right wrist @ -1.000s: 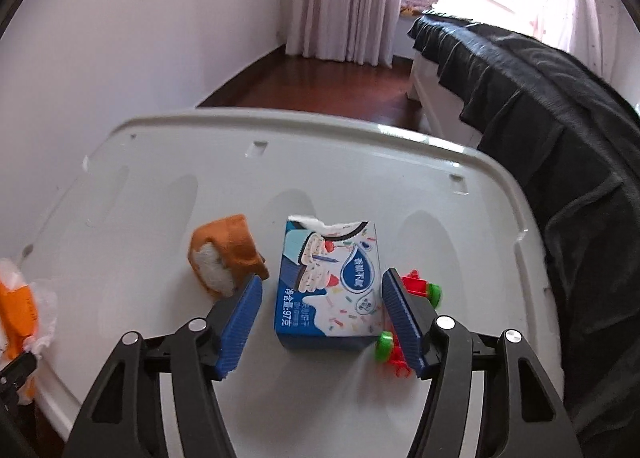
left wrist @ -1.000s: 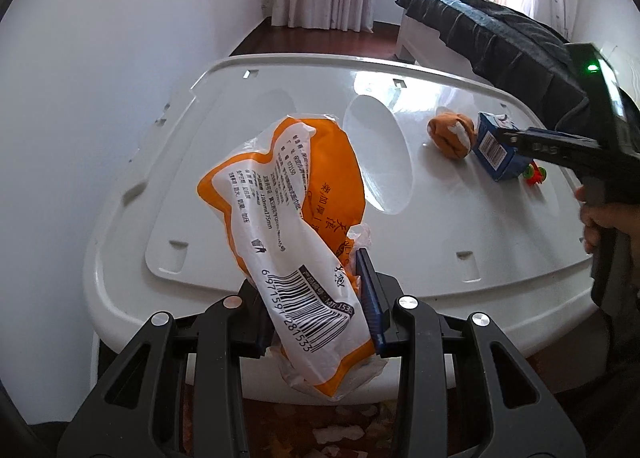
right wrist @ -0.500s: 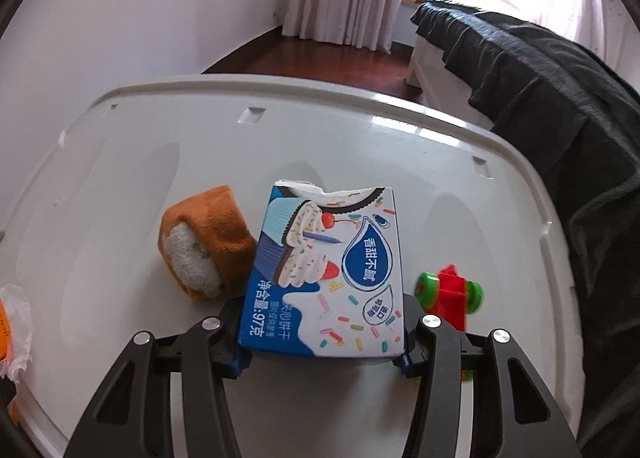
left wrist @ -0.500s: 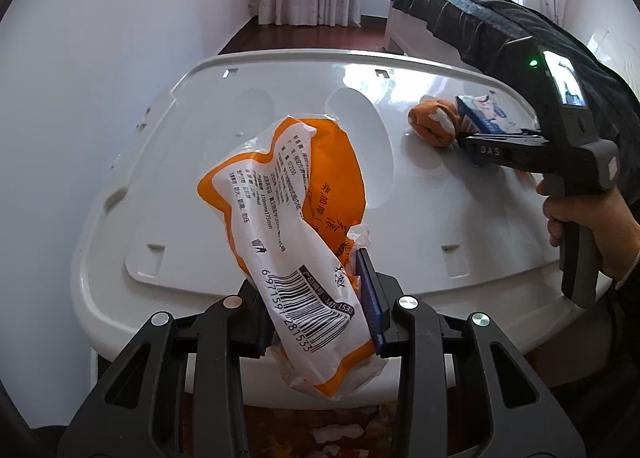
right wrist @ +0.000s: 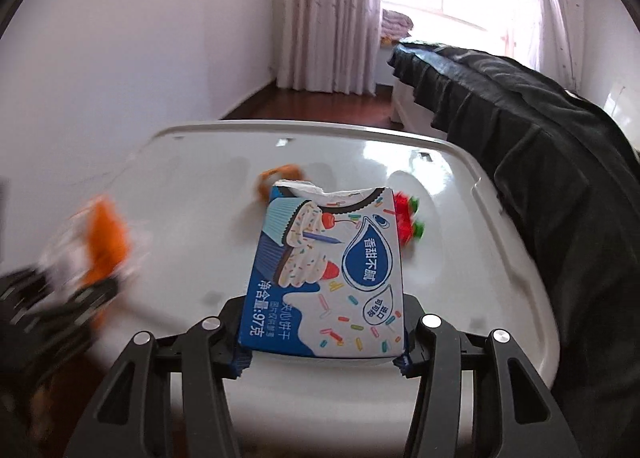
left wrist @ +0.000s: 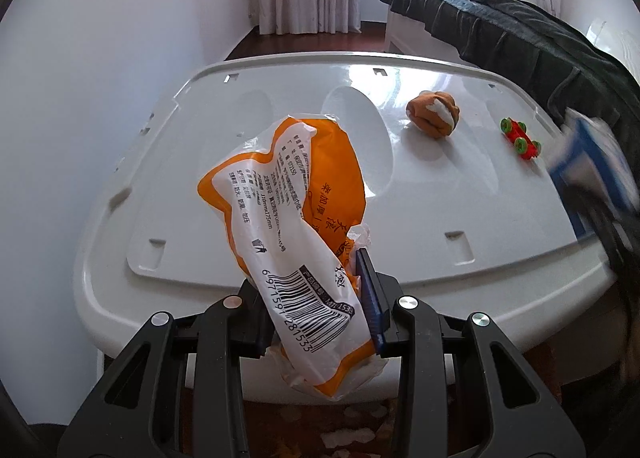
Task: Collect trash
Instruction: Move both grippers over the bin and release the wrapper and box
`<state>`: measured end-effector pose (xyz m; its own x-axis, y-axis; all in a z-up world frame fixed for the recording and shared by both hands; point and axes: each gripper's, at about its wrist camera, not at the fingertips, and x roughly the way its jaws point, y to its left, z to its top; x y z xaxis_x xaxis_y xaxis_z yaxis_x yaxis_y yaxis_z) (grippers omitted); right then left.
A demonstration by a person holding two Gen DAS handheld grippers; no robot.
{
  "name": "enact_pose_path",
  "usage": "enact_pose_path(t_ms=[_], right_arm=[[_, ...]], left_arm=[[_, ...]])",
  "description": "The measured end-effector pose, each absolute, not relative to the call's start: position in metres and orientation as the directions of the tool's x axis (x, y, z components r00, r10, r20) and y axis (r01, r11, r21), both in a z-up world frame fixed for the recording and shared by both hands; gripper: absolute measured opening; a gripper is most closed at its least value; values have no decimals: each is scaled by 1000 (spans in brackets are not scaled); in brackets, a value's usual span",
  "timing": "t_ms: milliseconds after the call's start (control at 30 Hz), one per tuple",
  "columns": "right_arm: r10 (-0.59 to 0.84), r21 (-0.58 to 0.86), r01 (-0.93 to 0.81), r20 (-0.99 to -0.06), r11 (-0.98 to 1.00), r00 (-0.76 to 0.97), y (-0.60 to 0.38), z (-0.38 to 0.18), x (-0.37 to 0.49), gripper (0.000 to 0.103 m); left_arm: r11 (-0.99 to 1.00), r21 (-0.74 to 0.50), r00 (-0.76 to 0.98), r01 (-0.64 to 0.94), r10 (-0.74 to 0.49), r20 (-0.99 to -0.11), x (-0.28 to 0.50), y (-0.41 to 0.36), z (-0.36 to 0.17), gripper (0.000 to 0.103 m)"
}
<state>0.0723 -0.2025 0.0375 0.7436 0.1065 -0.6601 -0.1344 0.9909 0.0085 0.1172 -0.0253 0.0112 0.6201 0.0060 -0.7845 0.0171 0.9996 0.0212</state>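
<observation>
In the left wrist view, the left tongs (left wrist: 316, 314) are pinching an orange-and-white plastic wrapper (left wrist: 292, 226) near its barcode end, holding it up above the near edge of the white tabletop (left wrist: 248, 162). On the tabletop lie an orange rolled sock (left wrist: 433, 114) and, well apart from it toward the right edge, a small red toy car with green wheels (left wrist: 520, 138). Neither looks like trash, so they probably remain. At the right border a blue biscuit box (left wrist: 592, 174) shows only as a blurred, cut-off shape off the surface.

In the right wrist view, the right tongs (right wrist: 320, 346) are pinching that biscuit box (right wrist: 328, 270) by its lower end, its torn top pointing away, lifted above the tabletop. The sock (right wrist: 280, 174) and toy car (right wrist: 406, 218) peek out behind it, mostly hidden. At left, the wrapper (right wrist: 100, 242) and left tongs are smeared by motion.

Both pieces of trash appear collected; what seems left is dropping them somewhere. No bin shows in either view.
</observation>
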Motion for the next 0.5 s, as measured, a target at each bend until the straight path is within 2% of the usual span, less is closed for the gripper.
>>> enact_pose_path(t_ms=[100,300,500], right_arm=[[146,24,-174,-663,984,735,-192,26,28,52],[236,138,-200,-727,970,644,-179,-4,-23,52],[295,208,-212,-739,955,605,-173,-6,-40,52]], left_arm=[[999,21,607,29,0,-795,107,-24,6,34],[998,29,581,64,-14,-814,65,-28,3,34],[995,-63,455,72,-89,-886,3,-27,-11,35]])
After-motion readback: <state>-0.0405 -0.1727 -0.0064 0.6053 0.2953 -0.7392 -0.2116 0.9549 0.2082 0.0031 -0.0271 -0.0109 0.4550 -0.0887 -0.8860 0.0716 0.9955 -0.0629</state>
